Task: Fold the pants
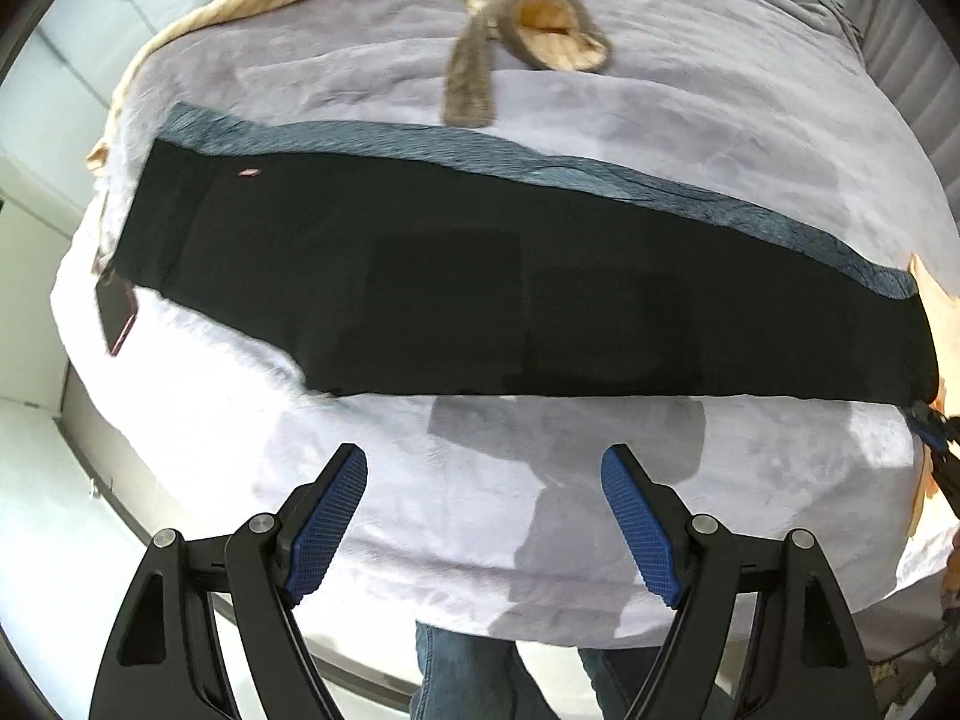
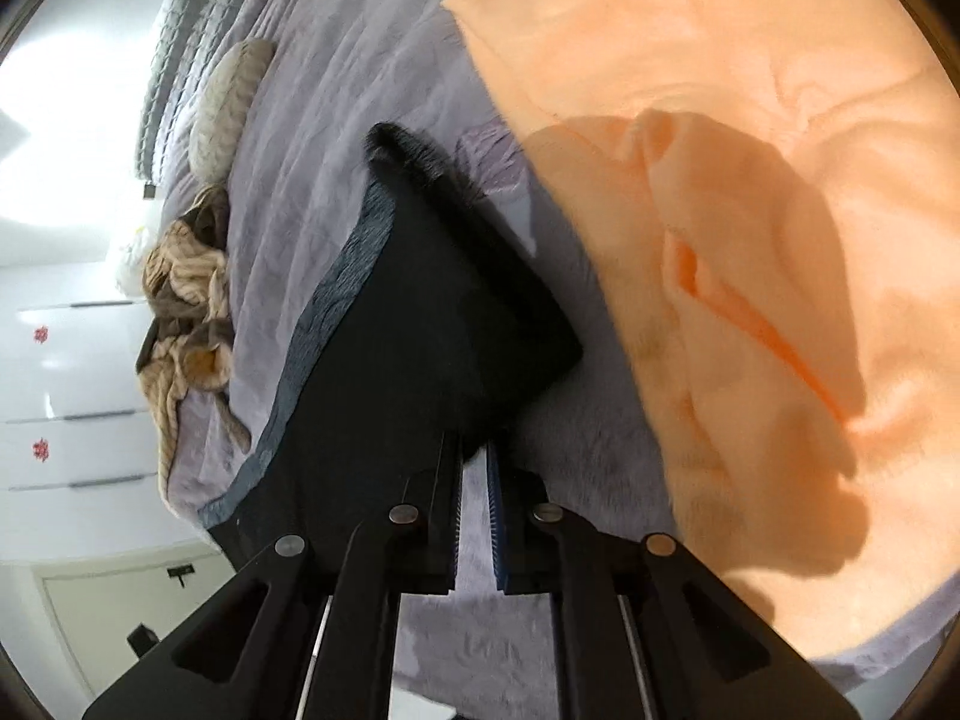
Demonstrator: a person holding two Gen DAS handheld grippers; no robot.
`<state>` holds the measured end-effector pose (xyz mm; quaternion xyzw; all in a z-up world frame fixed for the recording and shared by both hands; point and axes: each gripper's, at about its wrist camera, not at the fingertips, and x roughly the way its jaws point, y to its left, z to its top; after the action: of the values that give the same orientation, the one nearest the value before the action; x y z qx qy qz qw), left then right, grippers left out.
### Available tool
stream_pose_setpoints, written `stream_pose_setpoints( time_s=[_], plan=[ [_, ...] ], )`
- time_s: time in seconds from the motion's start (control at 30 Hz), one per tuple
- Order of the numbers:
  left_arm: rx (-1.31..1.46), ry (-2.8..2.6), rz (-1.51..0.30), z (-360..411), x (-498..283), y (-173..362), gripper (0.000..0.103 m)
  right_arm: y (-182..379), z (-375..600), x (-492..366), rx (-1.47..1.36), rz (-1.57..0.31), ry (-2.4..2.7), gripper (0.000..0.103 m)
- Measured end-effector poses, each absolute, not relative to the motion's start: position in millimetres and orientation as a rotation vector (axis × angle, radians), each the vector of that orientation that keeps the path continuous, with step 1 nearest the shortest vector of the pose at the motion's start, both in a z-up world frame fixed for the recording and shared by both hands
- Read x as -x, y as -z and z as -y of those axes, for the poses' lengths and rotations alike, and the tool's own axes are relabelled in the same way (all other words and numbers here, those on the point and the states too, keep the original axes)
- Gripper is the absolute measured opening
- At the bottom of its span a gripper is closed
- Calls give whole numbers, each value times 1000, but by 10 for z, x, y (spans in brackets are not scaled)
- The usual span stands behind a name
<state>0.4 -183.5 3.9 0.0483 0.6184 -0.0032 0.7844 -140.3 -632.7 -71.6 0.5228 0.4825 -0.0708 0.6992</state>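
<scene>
Black pants (image 1: pixel 480 288) lie flat lengthwise across a lavender bed, folded leg on leg, with a grey-blue lining strip (image 1: pixel 420 141) along their far edge. My left gripper (image 1: pixel 483 468) is open and empty, hovering above the bedspread in front of the pants. In the right wrist view the pants (image 2: pixel 432 324) have their end lifted and curled over. My right gripper (image 2: pixel 474 450) is shut on the near corner of that end. The right gripper also shows at the far right edge of the left wrist view (image 1: pixel 930 423).
The lavender bedspread (image 1: pixel 660 120) covers the bed. A beige and brown garment (image 1: pixel 516 6) lies at the back. A phone (image 1: pixel 117 315) lies at the pants' left end. An orange blanket (image 2: pixel 750 180) lies by the right end. White drawers (image 2: pixel 72 408) stand beyond the bed.
</scene>
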Motion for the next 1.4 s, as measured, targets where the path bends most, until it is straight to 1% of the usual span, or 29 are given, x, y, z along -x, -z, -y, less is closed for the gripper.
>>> stream_pose_setpoints(
  time_s=[0.07,0.13,0.17,0.2,0.23,0.47,0.57,0.7,0.83,0.9,0.97,1.07,1.2,1.27,1.3,1.33,1.37,1.4],
  plan=[
    [-94,-8,-1335,1710,13,-52,81,634,6211,1422,-1134,-1078,119,16],
    [-91,-19,-1336,1572,4,-50,81,575,6057,1426,-1122,-1080,79,27],
    [-92,-24,-1336,1510,-11,-42,81,547,5949,1415,-1115,-1080,57,40],
    [-92,-26,-1338,1439,-37,-28,81,524,5811,1394,-1109,-1079,29,50],
    [-93,-26,-1339,1365,-74,-12,81,509,5674,1375,-1108,-1081,-1,52],
    [-124,31,-1329,902,-495,126,81,594,4362,862,-1125,-1137,-214,52],
    [-164,73,-1321,602,-794,248,82,749,3688,556,-1168,-1161,-281,52],
    [-240,107,-1287,199,-1238,413,81,993,3065,192,-1227,-1171,-296,52],
    [-339,86,-1276,-110,-1641,692,82,1106,2785,-54,-1279,-1133,-265,52],
    [-292,98,-1313,-257,-1768,817,83,1158,2705,-104,-1286,-1147,-236,52],
    [-197,115,-1334,-412,-1836,875,93,1206,2646,-116,-1274,-1177,-234,52],
    [-184,137,-1318,-466,-1817,891,94,1244,2544,-124,-1257,-1189,-268,52],
    [-224,152,-1303,-435,-1781,912,94,1229,2467,-227,-1298,-1134,-324,52],
    [-214,158,-1309,-445,-1783,920,94,1271,2413,-307,-1298,-1155,-320,52],
    [-212,162,-1312,-451,-1786,921,94,1298,2379,-355,-1285,-1177,-313,47],
    [-211,164,-1312,-446,-1786,914,94,1309,2362,-382,-1269,-1201,-298,38],
    [-210,167,-1311,-486,-1780,894,94,1297,2345,-416,-1256,-1220,-290,12],
    [-212,166,-1308,-513,-1794,888,94,1220,2347,-429,-1253,-1196,-308,10]
  ],
)
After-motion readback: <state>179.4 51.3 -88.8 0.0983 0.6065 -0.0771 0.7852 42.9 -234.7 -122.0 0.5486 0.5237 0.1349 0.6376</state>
